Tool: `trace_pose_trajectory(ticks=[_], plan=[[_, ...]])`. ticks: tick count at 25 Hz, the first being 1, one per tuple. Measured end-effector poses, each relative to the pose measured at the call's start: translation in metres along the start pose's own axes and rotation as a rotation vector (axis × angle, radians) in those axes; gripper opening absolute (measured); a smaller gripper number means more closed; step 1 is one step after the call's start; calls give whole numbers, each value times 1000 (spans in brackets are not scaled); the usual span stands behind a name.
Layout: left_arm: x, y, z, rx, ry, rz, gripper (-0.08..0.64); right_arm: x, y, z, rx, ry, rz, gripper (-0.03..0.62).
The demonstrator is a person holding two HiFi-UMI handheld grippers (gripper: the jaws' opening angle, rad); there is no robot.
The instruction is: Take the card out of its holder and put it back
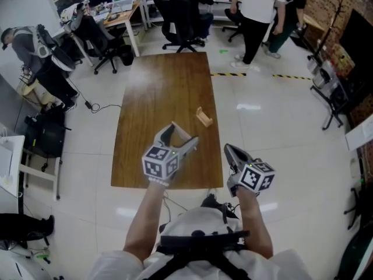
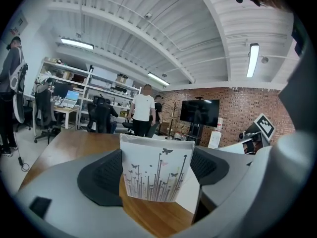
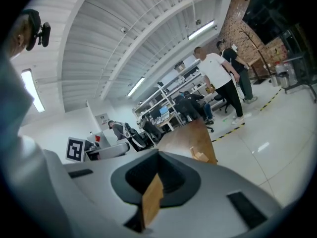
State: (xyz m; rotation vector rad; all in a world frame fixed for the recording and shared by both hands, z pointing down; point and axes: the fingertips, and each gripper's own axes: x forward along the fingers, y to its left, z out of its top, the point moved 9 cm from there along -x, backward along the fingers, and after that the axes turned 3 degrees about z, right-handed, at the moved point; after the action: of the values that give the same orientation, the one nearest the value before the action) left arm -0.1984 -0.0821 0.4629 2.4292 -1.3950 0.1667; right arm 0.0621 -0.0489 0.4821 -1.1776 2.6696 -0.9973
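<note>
- Two grippers are seen in the head view over the near end of the wooden worktop (image 1: 157, 86). The left gripper (image 1: 184, 131) is held above the wood with the pale card (image 1: 179, 135) between its jaws. The right gripper (image 1: 228, 149) is held by the near right corner. The wooden holder (image 1: 204, 117) is seen standing on the worktop just beyond both, apart from the card.
- Left gripper view: the card (image 2: 156, 175), printed with stems and butterflies, is held upright and face-on across the left gripper (image 2: 157, 152). The jaws are spread wide and pressed on its two side edges, with the worktop (image 2: 74, 143) below.
- Right gripper view: the jaws of the right gripper (image 3: 158, 157) are drawn together with nothing gripped. The holder (image 3: 199, 155) is seen ahead on the worktop (image 3: 190, 133), well clear of them.
</note>
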Motion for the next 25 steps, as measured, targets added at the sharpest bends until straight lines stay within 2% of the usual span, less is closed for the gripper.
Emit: trace_pose_trajectory(ticks=[10,15,25], plan=[[46,-1,19,42,53,-23,426,-10,-20,12,38,-37,-25,9],[88,9,32,34,100,-30,425,-11,-34,17,66,-64,-32,9],[179,35,35,82,222,-10,425,2,-74,25,98,-62,-31,9]])
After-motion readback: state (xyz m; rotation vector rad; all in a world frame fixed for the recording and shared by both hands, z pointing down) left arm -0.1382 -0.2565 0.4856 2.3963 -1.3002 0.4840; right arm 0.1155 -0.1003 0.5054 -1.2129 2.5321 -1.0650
